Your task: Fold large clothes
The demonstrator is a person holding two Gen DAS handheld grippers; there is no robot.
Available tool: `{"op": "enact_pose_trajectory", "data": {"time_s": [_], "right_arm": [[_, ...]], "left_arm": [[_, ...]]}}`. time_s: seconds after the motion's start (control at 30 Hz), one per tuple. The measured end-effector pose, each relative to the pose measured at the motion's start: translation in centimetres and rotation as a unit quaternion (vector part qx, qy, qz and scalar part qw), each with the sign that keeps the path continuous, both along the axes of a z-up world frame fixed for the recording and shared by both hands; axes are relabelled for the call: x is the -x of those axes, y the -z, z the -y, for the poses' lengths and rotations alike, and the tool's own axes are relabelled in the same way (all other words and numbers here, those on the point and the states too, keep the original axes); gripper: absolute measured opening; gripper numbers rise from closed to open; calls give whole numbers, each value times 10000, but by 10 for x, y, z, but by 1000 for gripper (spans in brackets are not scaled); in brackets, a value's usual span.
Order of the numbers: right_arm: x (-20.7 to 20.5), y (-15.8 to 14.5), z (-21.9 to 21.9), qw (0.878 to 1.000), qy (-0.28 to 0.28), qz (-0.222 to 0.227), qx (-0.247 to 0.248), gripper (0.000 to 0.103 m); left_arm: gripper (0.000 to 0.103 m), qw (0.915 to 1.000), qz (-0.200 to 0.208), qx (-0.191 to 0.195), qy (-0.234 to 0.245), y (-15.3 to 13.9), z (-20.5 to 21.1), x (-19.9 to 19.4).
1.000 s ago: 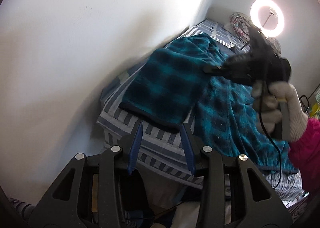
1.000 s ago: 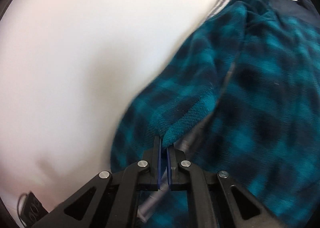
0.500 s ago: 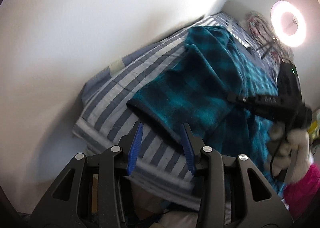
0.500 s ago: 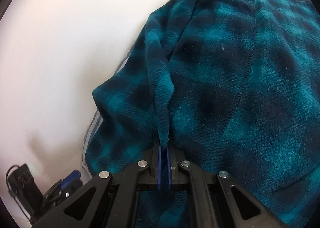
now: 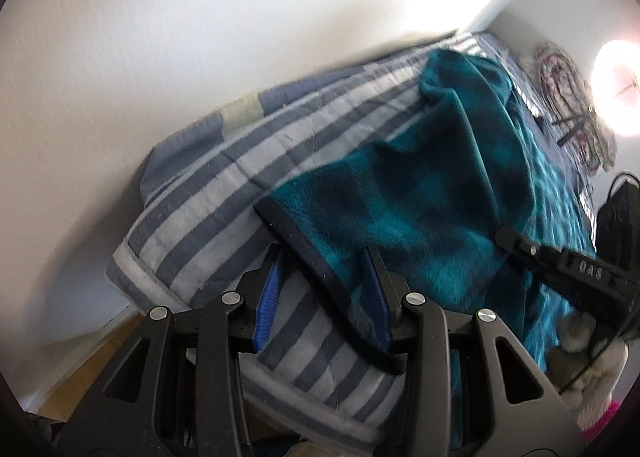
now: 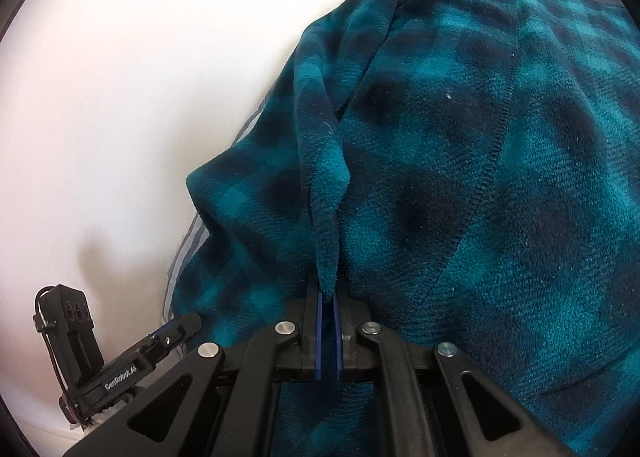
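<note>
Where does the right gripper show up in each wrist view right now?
Left wrist view: right gripper enters at the right edge, over the teal plaid fleece.
Right wrist view: bottom centre, shut on a fleece fold.
Shared landmark: the white wall.
</note>
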State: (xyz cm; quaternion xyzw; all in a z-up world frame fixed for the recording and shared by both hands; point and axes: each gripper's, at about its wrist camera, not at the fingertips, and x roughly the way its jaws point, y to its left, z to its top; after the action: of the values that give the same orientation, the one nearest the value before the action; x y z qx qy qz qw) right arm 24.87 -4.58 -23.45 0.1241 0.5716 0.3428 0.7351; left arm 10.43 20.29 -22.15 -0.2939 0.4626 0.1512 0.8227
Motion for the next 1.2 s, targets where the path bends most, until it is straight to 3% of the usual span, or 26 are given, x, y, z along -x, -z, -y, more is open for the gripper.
{"op": "enact_pose_trajectory", "data": {"time_s": [0.03, 0.1, 0.23, 0.37, 0.53, 0.67, 0.83, 0.93, 1.2], "right_arm": [[1, 1, 0, 10000, 0, 7, 17, 2], [1, 3, -2, 10000, -10, 15, 50, 2], [0, -4, -5, 10000, -34, -9, 68, 7], [1, -32, 0, 9999, -129, 0, 81, 41], [-3, -102, 17, 9986, -207, 493, 28, 43], [-28, -147, 6, 9957, -146, 887, 234, 43], [-77, -156, -36, 9954, -178, 816, 470, 43], [-106, -150, -64, 9923, -274, 842, 861, 47], [-154, -124, -126, 9861, -537, 676, 1420, 47]], "left_arm": [[40, 10000, 51, -61, -38, 1, 0, -2], [4, 9995, 116, -283, -20, 2, 3, -6], [3, 9971, 497, -557, 147, -15, 13, -4], [2, 9877, 948, -1038, 682, -56, 38, 7], [2, 9616, 1449, -1639, 1658, -104, 81, 28], [2, 9428, 1704, -1734, 2282, -123, 109, 40], [2, 9163, 2032, -1857, 2909, -137, 146, 46], [2, 9058, 2106, -1963, 3110, -138, 160, 46], [2, 9091, 1918, -1770, 3246, -126, 153, 40]]}}
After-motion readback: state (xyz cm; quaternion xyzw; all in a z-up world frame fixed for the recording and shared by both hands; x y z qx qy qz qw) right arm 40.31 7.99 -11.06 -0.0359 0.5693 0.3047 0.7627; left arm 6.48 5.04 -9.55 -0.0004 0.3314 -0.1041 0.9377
